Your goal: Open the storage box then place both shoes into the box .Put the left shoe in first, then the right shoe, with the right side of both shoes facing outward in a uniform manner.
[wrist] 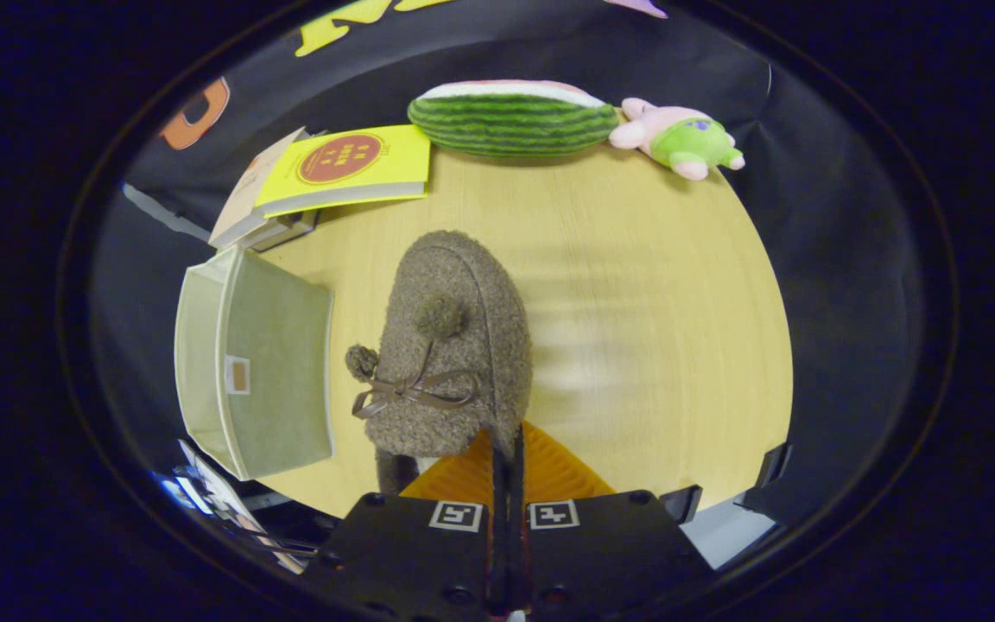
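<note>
A: Where were things found?
B: The table [636,285] lay beyond the fingers, the open storage box [251,367] off their left, the shoe [450,345] pinched at its collar by the gripper [506,449].
A: The risk?
B: Such a thin hold might be lost and the shoe twisted.

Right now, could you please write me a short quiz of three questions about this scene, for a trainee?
1. True or false: the hand-held gripper has its fingers closed on the rear edge of the brown fuzzy shoe.
2. Which thing lies beside the shoe, on its pom-pom side? A) the storage box B) the watermelon plush C) the yellow book
3. Fill in: at the far edge of the table, the pink and green plush toy lies next to the ____ plush.

Key: 1 true; 2 A; 3 watermelon.
</note>
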`<control>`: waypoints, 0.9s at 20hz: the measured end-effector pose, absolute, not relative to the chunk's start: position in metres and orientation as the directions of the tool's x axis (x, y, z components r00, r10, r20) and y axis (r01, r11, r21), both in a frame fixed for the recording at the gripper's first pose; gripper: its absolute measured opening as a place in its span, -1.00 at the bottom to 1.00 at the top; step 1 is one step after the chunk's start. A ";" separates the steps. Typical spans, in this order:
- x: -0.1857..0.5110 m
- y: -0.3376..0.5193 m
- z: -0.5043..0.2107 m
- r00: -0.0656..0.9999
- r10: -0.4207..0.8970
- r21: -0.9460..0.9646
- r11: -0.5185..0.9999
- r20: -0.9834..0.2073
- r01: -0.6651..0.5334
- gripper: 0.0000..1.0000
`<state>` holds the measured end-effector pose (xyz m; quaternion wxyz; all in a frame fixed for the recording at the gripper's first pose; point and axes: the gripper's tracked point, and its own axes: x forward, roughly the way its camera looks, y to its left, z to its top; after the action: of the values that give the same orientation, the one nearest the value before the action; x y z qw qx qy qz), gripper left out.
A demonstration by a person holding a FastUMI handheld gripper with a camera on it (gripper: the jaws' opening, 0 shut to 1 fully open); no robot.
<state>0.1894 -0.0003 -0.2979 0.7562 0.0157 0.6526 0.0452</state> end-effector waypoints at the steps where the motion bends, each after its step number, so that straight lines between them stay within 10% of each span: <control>1: 0.189 0.010 -0.289 0.157 0.102 0.094 0.994 -0.982 -0.056 -0.87; 18: 0.185 0.221 -0.220 0.217 0.359 0.365 0.931 -0.908 -0.015 -0.87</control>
<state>0.1852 0.2207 -0.2197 0.7673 0.1403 0.6138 0.1217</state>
